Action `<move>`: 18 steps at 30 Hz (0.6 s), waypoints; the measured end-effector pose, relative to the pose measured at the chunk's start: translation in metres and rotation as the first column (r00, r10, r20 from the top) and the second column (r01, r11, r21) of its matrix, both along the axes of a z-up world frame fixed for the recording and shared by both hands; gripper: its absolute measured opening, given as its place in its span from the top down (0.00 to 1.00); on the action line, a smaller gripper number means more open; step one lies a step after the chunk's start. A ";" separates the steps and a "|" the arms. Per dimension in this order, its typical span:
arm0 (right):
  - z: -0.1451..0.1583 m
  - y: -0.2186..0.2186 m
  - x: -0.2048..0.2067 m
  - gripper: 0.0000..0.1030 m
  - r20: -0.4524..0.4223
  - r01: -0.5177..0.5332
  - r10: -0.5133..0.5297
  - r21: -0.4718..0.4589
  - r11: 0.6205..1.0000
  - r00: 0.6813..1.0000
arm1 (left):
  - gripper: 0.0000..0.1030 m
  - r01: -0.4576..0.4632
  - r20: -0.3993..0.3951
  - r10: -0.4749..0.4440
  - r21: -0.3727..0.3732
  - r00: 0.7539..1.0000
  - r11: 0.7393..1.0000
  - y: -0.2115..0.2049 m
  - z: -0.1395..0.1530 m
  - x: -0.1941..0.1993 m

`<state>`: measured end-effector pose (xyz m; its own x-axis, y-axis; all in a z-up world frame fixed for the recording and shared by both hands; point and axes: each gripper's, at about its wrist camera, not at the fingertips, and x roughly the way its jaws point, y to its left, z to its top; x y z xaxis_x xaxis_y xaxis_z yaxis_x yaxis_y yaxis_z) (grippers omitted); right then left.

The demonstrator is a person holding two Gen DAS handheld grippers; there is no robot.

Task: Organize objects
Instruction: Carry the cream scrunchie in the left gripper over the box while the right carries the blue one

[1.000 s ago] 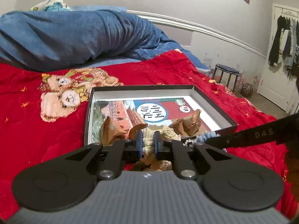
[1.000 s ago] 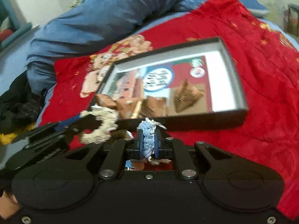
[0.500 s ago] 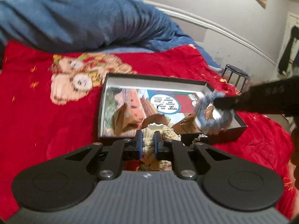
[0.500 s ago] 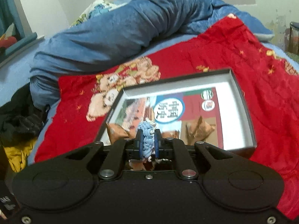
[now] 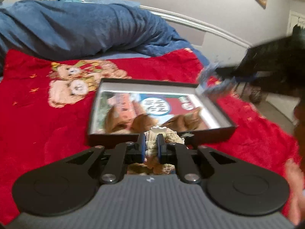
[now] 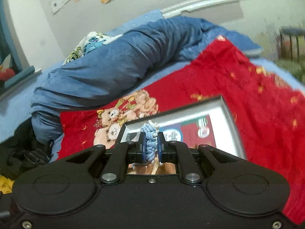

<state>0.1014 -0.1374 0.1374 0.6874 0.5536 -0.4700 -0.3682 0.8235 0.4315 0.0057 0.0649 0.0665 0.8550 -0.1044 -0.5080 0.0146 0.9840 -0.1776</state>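
On a bed spread with a red blanket [image 5: 57,133], two hand-held grippers each carry a knitted ring toward an open box. Nearest the lens, the left gripper [image 5: 151,148] is clamped narrowly on a cream ring [image 5: 152,145], held just short of the near wall of the box [image 5: 112,140], apparently so it can be lifted over the rim and dropped inside. The right gripper [image 6: 150,147] pinches a blue ring [image 6: 149,143] the same way; from the left wrist camera it appears blurred, up over the box's far right corner, the blue ring [image 5: 213,80] dangling from its tip, which suggests it is being carried across. The shallow, black-walled box lies flat on the blanket, a printed sheet [image 5: 158,103] lining its floor, and several brown folded pieces [image 5: 144,120] sit along its near side, probably already sorted. The far half of the box looks free, the likely place for both rings. Beyond the box, a teddy-bear print [image 5: 76,82] marks the blanket, and a rumpled blue duvet [image 5: 76,30] lies heaped against the wall.
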 end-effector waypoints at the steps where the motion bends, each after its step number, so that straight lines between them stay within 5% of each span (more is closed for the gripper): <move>1: -0.002 -0.002 0.000 0.88 -0.014 0.000 0.000 0.004 1.000 1.000 | 0.86 0.016 0.012 -0.016 -0.003 1.000 1.000 -0.005 0.005 0.000; 10: 0.007 -0.013 0.005 0.88 0.019 0.070 -0.071 0.034 0.997 0.997 | 0.86 0.066 0.051 -0.064 -0.040 0.997 0.997 -0.019 0.019 0.016; 18: 0.006 -0.015 0.018 0.88 0.024 0.108 -0.108 0.028 0.994 0.994 | 0.86 0.111 0.124 -0.114 0.031 0.986 0.993 -0.017 0.032 0.039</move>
<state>0.1195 -0.1527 0.1432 0.7556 0.4878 -0.4372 -0.2892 0.8473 0.4456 0.0449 0.0476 0.0984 0.8955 -0.1932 -0.4009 0.1467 0.9786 -0.1441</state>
